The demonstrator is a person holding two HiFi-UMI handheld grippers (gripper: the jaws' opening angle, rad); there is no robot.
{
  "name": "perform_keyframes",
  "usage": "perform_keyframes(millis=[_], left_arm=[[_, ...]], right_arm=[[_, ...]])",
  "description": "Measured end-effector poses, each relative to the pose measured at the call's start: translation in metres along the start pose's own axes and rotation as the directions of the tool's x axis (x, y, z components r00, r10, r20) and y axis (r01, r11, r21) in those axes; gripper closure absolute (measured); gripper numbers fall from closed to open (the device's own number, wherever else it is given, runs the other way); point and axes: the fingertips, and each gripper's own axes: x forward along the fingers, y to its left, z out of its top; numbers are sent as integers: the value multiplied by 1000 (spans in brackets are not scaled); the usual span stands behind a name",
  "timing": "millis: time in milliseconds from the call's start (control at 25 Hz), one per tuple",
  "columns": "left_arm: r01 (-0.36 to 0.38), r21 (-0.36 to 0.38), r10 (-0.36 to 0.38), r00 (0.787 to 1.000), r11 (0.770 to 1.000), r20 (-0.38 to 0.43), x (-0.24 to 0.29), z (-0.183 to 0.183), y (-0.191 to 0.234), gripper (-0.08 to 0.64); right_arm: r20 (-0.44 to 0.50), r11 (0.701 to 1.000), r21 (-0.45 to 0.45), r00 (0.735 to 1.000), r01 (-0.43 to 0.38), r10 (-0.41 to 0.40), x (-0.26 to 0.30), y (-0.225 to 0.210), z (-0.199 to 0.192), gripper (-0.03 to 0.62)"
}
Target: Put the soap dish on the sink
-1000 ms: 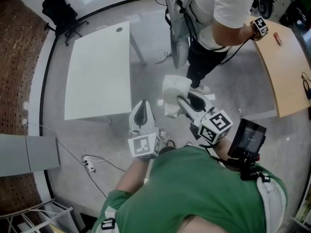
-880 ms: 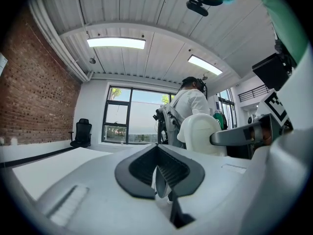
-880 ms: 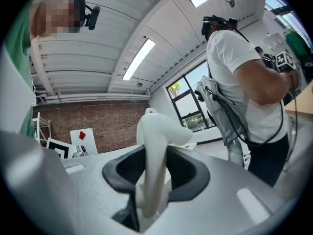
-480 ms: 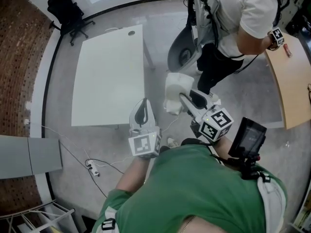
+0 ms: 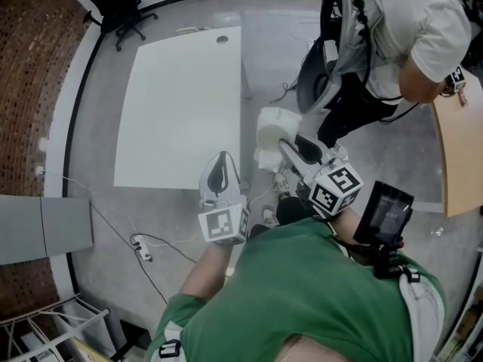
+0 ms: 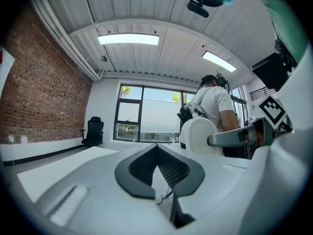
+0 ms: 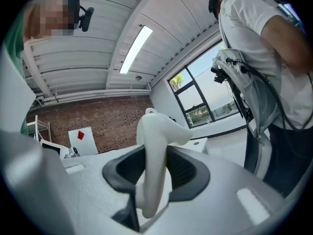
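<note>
In the head view a white soap dish hangs over the grey floor, beside the corner of a white table. My right gripper is shut on its edge. The right gripper view shows the soap dish standing upright between the dark pads, with the right gripper clamped on it. My left gripper is held level to the left of it, jaws together with nothing in them. From the left gripper view, the left gripper is shut and the soap dish shows to the right. No sink is in view.
Another person in a white shirt stands close ahead on the right. A wooden tabletop lies at the far right. A black office chair stands at the back left. A cable and power strip lie on the floor.
The head view has swung: the white table and the standing person have slid rightward and nearer. Both grippers keep their places in the view, the right one still holding the dish.
</note>
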Motion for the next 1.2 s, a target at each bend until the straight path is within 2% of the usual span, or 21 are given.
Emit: perform_keyframes(millis=[400, 720, 920, 1200], left_arm=[[-80, 0, 80, 996, 997, -40, -27, 11, 37, 557], [-219, 37, 221, 973, 975, -65, 52, -8, 96, 557], [-242, 63, 246, 967, 968, -70, 67, -24, 108, 557], [-339, 61, 344, 929, 939, -136, 78, -49, 128, 557]], right_arm=[[-62, 998, 29, 996, -60, 62, 37, 31, 4, 463], [-106, 985, 58, 980, -164, 170, 150, -20, -3, 463], [-146, 976, 78, 966, -205, 215, 182, -30, -16, 463], [-229, 962, 120, 936, -244, 266, 224, -47, -53, 463]])
